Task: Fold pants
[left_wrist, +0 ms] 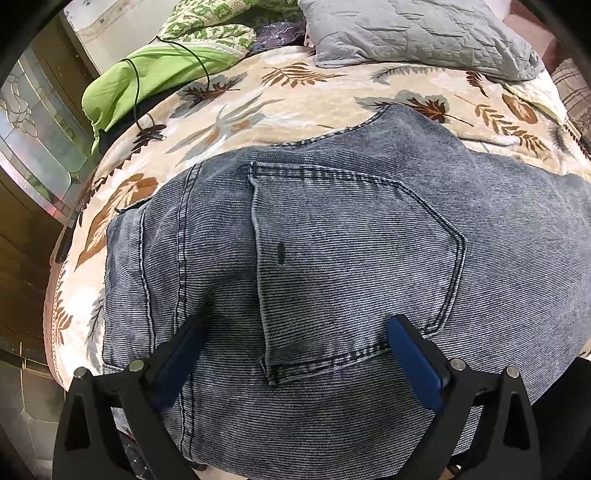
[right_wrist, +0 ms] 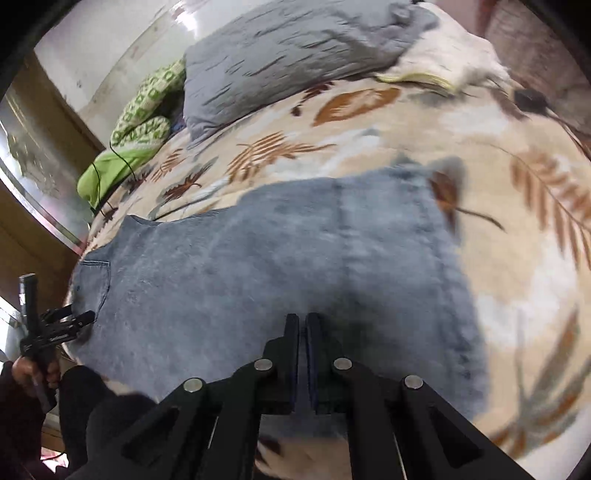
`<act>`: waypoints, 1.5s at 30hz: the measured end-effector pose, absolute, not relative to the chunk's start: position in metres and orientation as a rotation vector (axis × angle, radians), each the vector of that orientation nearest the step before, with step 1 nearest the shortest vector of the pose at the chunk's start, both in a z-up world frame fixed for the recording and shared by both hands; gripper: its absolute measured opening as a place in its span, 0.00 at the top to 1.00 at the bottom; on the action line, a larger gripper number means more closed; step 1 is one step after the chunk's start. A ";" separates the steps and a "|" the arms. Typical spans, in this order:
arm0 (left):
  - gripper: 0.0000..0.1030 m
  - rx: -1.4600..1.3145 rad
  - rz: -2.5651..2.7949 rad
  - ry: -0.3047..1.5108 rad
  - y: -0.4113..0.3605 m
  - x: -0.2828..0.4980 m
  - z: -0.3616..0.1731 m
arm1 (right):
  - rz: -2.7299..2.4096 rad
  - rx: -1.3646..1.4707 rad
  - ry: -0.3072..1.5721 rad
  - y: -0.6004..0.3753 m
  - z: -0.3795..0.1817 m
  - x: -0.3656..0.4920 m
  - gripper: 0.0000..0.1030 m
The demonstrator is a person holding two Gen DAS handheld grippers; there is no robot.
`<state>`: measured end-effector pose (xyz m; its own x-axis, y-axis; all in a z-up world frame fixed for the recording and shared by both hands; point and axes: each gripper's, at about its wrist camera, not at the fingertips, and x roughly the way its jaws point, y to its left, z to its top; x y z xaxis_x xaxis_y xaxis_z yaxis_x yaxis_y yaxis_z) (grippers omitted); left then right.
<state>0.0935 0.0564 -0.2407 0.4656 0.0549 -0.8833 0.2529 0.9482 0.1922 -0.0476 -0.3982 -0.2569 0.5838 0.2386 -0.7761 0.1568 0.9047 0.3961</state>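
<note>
A pair of blue-grey denim pants [left_wrist: 332, 266] is spread flat on a bed covered by a cream blanket [left_wrist: 295, 99] printed with brown and grey leaves. In the left wrist view a back pocket [left_wrist: 354, 258] of the pants is seen face up, with dark stitching around its edge. The left gripper [left_wrist: 299, 336] is held just above the pants with its blue-padded fingers [left_wrist: 413, 354] spread wide, one at each side of the pocket's lower part, and nothing is grasped between them. In the right wrist view, which is blurred, the right gripper [right_wrist: 302, 325] is seen with its two fingers brought close together over the denim; whether a fold of cloth is pinched between them cannot be told. The left gripper [right_wrist: 62, 325] is also seen in that view, at the pocket end of the pants. Beyond the pants, at the far end of the blanket, a grey quilted pillow [left_wrist: 417, 33] is laid. To the pillow's left a green bundle of cloth [left_wrist: 147, 77] is heaped, and a black cable [left_wrist: 173, 66] is draped over it.
</note>
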 end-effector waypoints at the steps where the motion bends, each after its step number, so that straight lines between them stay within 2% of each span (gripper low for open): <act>1: 0.04 0.319 -0.121 1.089 0.056 0.094 -0.240 | 0.046 0.448 0.952 -0.400 -0.256 -0.052 0.94; 6: 0.04 0.375 -0.088 1.101 0.046 0.092 -0.233 | 0.007 0.424 0.933 -0.416 -0.253 -0.083 0.94; 11: 0.04 0.442 -0.178 1.019 0.006 0.078 -0.205 | -0.031 0.520 0.849 -0.442 -0.234 -0.117 0.94; 19: 0.04 0.520 -0.425 1.002 -0.097 0.071 -0.199 | 0.054 0.828 0.769 -0.469 -0.248 -0.149 0.93; 25: 0.04 0.570 -0.541 1.035 -0.174 0.069 -0.220 | 0.055 0.926 0.722 -0.470 -0.264 -0.156 0.78; 26: 0.04 0.571 -0.550 1.040 -0.182 0.070 -0.223 | 0.058 0.944 0.715 -0.470 -0.266 -0.155 0.68; 27: 0.04 0.575 -0.557 1.040 -0.190 0.070 -0.225 | 0.049 0.956 0.717 -0.470 -0.268 -0.155 0.50; 28: 0.04 0.581 -0.558 1.038 -0.197 0.069 -0.227 | 0.029 0.967 0.710 -0.470 -0.270 -0.155 0.41; 29: 0.04 0.586 -0.558 1.035 -0.204 0.067 -0.229 | 0.022 0.976 0.694 -0.470 -0.271 -0.156 0.37; 32: 0.04 0.597 -0.565 1.057 -0.214 0.066 -0.239 | 0.030 1.000 0.654 -0.472 -0.272 -0.152 0.37; 36: 0.02 0.578 -0.560 1.078 -0.214 0.068 -0.246 | 0.018 0.986 0.697 -0.471 -0.279 -0.139 0.37; 45: 0.02 0.568 -0.595 1.059 -0.221 0.065 -0.228 | 0.029 1.057 0.685 -0.475 -0.297 -0.123 0.38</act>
<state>0.0653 -0.2214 -0.2284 0.3665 -0.1737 -0.9141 0.6905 0.7093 0.1421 -0.1229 -0.4750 -0.2969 0.7945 0.3383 -0.5043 0.2950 0.5109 0.8075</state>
